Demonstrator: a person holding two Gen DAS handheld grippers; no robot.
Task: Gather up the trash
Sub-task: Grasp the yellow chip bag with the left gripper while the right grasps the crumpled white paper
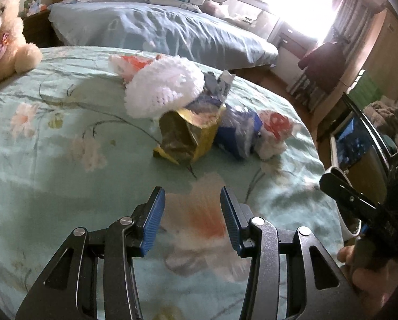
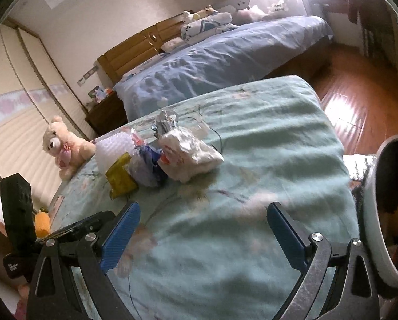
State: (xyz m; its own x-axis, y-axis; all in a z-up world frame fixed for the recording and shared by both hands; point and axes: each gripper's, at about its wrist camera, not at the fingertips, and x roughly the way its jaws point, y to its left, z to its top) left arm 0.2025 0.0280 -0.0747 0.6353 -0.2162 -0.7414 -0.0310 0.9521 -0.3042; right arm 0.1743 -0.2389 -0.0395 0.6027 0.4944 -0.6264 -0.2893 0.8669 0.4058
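Bedroom with wood floor (image 2: 359,101), bright window, and two beds side by side: farther bed (image 1: 172,32) under a blue cover, nearer bed (image 1: 52,160) under a pale green floral sheet. Trash heaped together near the middle of the green sheet: white bubble wrap (image 1: 164,85) on top, yellow foil packet (image 1: 188,136) lying open in front, crumpled blue wrapper (image 1: 239,133) touching its side, white plastic bag with red print (image 1: 273,133) at the far end. Same heap seen from the right wrist camera, with the white bag (image 2: 191,154) nearest and the yellow packet (image 2: 119,173) at the left. Cream teddy bear (image 2: 63,146) seated at the bed's edge, well apart from the heap. Left gripper (image 1: 192,218) above the sheet, short of the packet, blue fingers (image 1: 153,221) apart with nothing between. Right gripper (image 2: 201,234) likewise above bare sheet, fingers (image 2: 120,237) spread wide and empty. White-rimmed bin (image 2: 380,213) just beside the bed at the right.
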